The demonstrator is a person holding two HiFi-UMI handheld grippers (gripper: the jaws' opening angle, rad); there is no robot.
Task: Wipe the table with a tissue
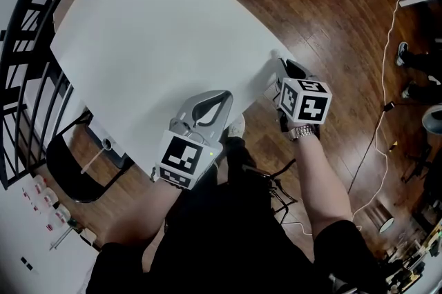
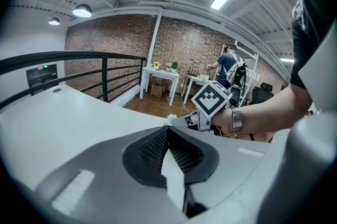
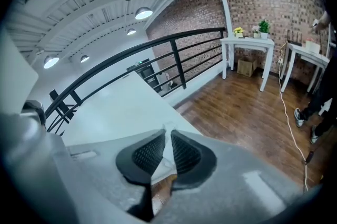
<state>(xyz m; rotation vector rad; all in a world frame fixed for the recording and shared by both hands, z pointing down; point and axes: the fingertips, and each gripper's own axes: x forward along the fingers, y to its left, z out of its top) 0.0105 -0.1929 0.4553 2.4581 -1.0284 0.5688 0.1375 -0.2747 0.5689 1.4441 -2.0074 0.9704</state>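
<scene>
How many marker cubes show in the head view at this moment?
2. One cube sits on the left gripper, above the table's near edge. The other cube sits on the right gripper, which pinches a tissue at the table's corner. None looks hidden.

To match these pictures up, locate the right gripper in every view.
Head view: right gripper right of centre, at the white table's corner.
Left gripper view: centre, at the table's far edge, marker cube up.
Right gripper view: lower centre, jaws shut on the tissue.
Shared landmark: the white table.
</scene>
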